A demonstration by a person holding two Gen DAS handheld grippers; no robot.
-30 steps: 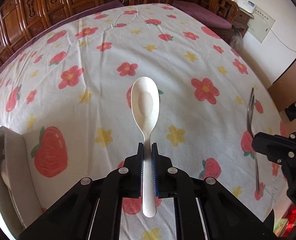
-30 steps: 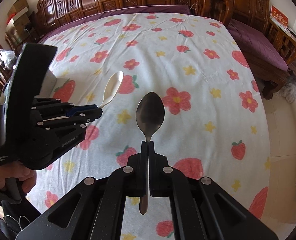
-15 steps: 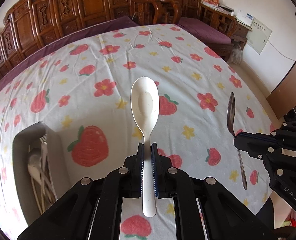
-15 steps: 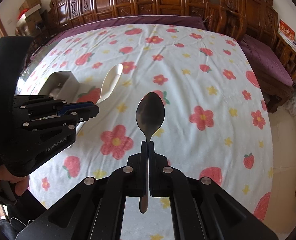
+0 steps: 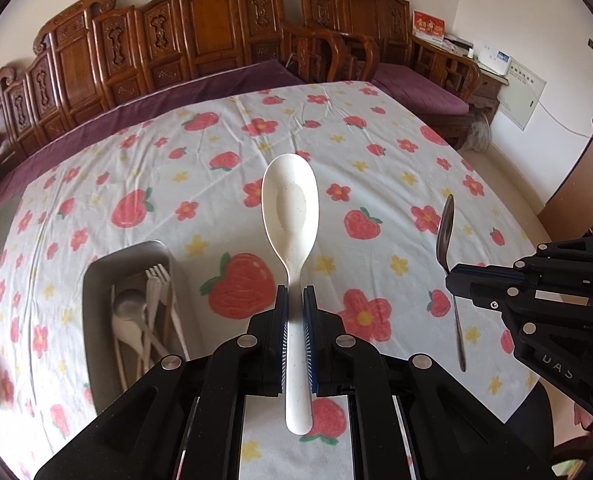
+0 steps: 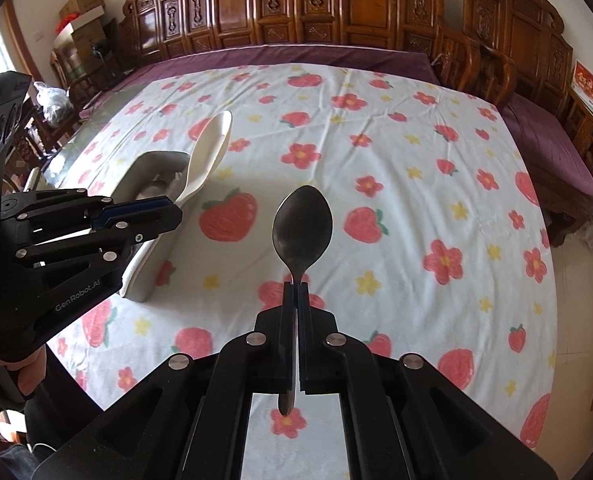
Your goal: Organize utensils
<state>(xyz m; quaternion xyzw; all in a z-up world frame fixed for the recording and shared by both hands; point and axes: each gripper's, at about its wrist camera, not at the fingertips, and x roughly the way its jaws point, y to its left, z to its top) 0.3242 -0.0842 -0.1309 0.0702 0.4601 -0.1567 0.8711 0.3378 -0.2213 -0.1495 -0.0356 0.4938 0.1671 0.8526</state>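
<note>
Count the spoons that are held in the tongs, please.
2. The white spoon is in the left tongs; the metal spoon is in the right tongs. More utensils lie in the grey tray.

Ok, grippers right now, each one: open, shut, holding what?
Left gripper: shut on the white spoon.
Right gripper: shut on the metal spoon.

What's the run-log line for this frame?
left gripper: shut on white spoon | right gripper: shut on metal spoon | utensil tray: on table, holds utensils
</note>
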